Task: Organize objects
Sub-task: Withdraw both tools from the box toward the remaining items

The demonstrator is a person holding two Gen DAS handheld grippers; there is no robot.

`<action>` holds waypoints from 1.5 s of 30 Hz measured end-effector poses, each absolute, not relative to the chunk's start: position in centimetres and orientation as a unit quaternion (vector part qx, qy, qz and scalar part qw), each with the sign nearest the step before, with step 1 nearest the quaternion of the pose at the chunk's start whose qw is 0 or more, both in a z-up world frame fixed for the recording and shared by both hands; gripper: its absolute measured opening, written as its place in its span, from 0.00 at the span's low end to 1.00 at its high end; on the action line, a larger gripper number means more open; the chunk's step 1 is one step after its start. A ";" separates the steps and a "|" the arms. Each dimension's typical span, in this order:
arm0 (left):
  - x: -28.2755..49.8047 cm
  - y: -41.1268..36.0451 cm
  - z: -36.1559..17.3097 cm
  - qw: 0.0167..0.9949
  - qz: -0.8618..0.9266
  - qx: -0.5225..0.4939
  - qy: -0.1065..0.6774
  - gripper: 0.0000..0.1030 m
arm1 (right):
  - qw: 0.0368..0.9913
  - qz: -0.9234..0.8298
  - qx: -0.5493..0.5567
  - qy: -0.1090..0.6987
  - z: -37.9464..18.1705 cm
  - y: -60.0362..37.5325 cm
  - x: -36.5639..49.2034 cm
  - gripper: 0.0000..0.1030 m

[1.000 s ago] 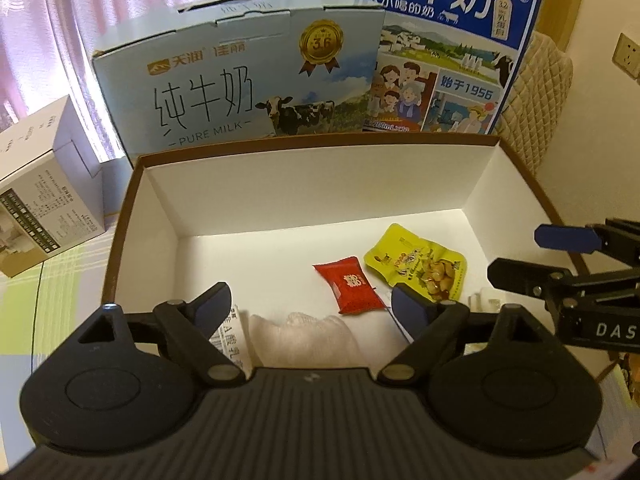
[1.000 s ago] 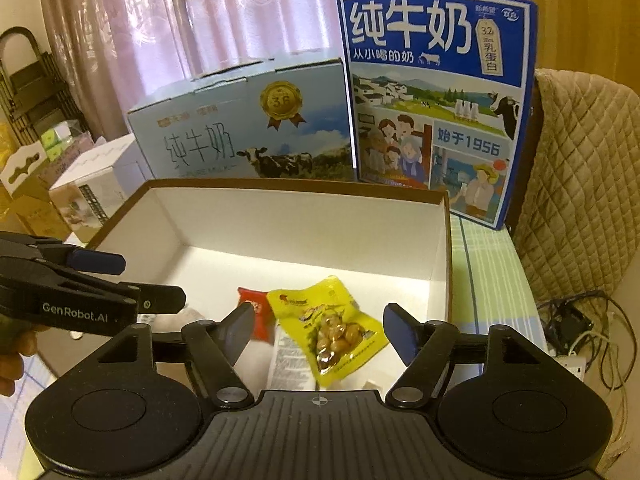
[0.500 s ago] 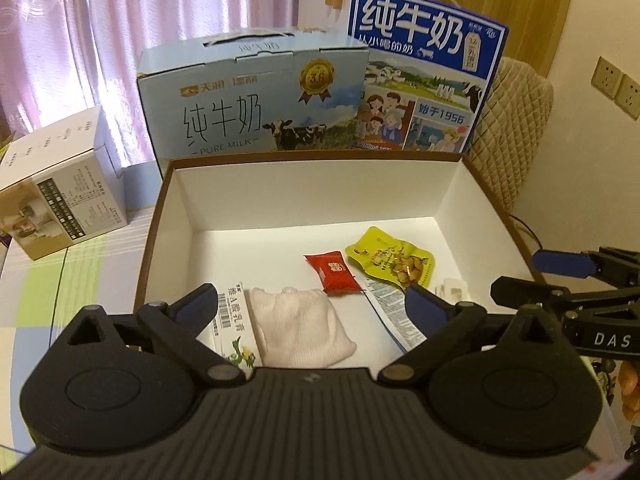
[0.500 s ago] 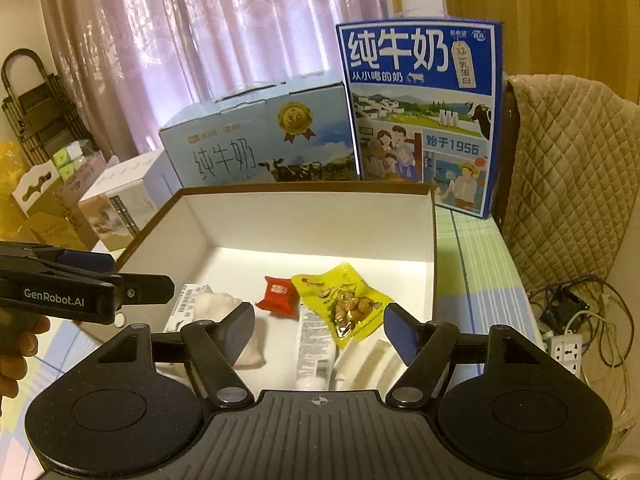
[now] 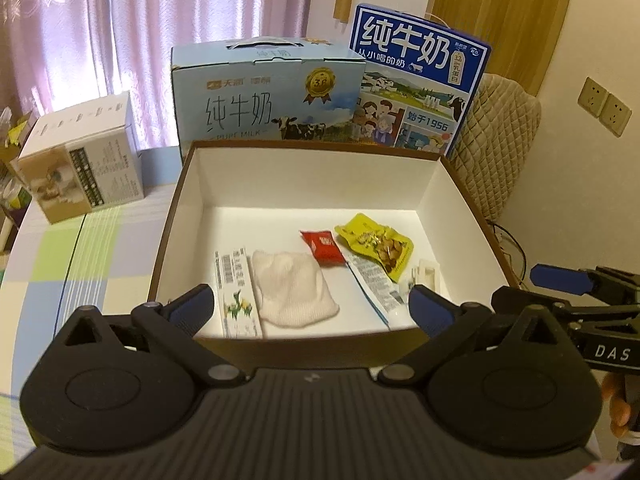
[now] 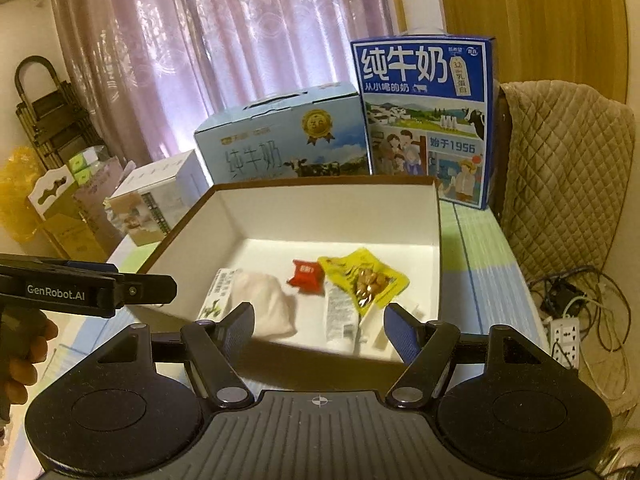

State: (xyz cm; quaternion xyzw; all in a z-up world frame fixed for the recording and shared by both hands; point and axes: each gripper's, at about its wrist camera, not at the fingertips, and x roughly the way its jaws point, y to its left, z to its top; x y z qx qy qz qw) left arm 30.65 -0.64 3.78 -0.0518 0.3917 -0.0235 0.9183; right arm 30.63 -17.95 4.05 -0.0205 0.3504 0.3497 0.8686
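Hovering before the near wall of the box (image 5: 280, 184), the left gripper (image 5: 308, 308) and right gripper (image 6: 320, 326) are both gaping wide, gripping nothing. Sock (image 5: 292, 288), red candy (image 5: 323, 247) and yellow snack packet (image 5: 378, 246) are lying on the box floor.

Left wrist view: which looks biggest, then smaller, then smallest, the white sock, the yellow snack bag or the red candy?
1. White sock, though it lies nearest the camera.
2. Yellow snack bag.
3. Red candy.

"PURE MILK" on pale carton (image 5: 264, 96); "1956" on blue carton (image 6: 424, 120)
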 end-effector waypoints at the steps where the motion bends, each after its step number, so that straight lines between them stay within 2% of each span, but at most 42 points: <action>1: 30.2 -0.6 3.8 0.918 -0.022 -0.052 0.392 0.99 | 0.868 0.350 -0.019 0.351 4.1 -18.1 30.2 0.67; 20: 20.9 -0.4 3.5 0.913 -0.013 -0.047 0.405 0.99 | 0.853 0.362 -0.028 0.375 3.5 -19.6 22.1 0.67; 45: 13.5 0.3 -1.4 0.885 -0.010 -0.049 0.462 0.99 | 0.821 0.368 -0.091 0.427 -2.1 -19.3 15.1 0.67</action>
